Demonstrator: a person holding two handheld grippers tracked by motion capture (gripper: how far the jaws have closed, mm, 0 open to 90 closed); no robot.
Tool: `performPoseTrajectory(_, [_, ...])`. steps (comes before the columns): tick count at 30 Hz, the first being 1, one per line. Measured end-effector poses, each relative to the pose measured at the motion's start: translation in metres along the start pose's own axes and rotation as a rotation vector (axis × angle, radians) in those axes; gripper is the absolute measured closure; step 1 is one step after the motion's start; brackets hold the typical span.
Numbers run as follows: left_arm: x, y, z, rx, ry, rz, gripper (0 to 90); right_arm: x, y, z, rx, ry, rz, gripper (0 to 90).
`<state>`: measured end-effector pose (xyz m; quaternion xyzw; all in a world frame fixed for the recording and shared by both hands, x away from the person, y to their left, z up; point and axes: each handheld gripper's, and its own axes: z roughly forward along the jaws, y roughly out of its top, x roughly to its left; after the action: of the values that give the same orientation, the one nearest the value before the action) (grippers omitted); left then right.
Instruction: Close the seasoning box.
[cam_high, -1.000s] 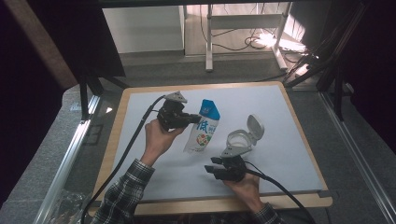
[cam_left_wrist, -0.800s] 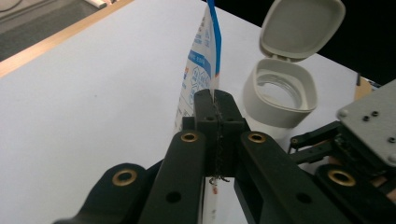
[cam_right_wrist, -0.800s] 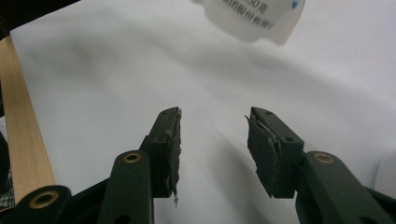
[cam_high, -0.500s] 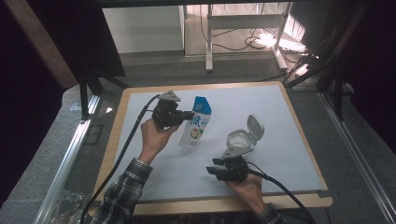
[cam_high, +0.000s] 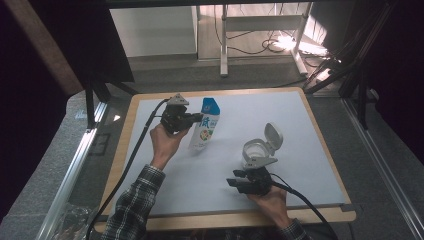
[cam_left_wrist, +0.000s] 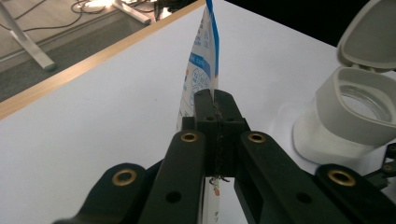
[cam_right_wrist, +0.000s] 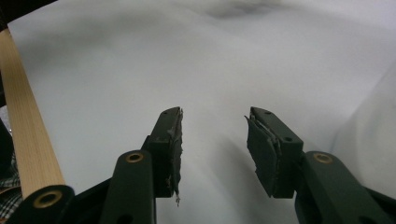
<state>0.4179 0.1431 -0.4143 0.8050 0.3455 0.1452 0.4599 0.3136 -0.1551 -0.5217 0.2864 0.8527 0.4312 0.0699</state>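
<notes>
Pouch (cam_high: 205, 126): flat, white with blue top and printed front, upright and slightly tilted on the white surface (cam_high: 300, 150). Left hand-held gripper (cam_high: 196, 120) was clamped on its edge. Right hand-held gripper (cam_right_wrist: 212, 140) stood half open, empty, well apart from the pouch.

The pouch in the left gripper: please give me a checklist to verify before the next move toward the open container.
1. Left gripper is shut on the pouch: ok, the jaws pinch its edge.
2. Pouch is off the table: cannot tell, its bottom edge may rest on the white sheet.
3. Container lid is open: ok, it stands flipped up.
4. Container stands upright: ok.
5. Right gripper is free: ok, the jaws are apart with nothing between them.
6. Right gripper steadies the container: not ok, it sits just in front of it without gripping it.
</notes>
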Motion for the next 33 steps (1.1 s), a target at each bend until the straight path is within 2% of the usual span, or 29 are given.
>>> performPoseTrajectory(3, [0.004, -0.005, 0.0, 0.003, 0.005, -0.01, 90.0, -0.002, -0.001, -0.003, 0.002, -0.002, 0.008, 55.4])
performPoseTrajectory(6, [0.007, -0.009, -0.004, -0.007, -0.009, -0.033, 90.0, -0.005, -0.002, -0.005, 0.005, -0.001, 0.009, 55.4])
performPoseTrajectory(10, [0.008, -0.014, -0.01, 0.001, -0.006, -0.035, 90.0, -0.005, -0.003, -0.007, 0.014, 0.008, 0.014, 55.4])
performPoseTrajectory(18, [0.007, -0.033, -0.024, -0.013, -0.014, -0.046, 89.1, -0.006, -0.005, -0.009, 0.031, 0.016, 0.01, 55.4])
performPoseTrajectory(28, [-0.004, -0.054, -0.039, -0.038, -0.043, -0.046, 87.0, -0.007, -0.008, -0.014, 0.036, 0.007, -0.006, 55.4])
performPoseTrajectory(33, [-0.012, -0.063, -0.044, -0.051, -0.033, -0.037, 85.5, -0.005, -0.01, -0.014, 0.038, 0.0, -0.034, 56.6])
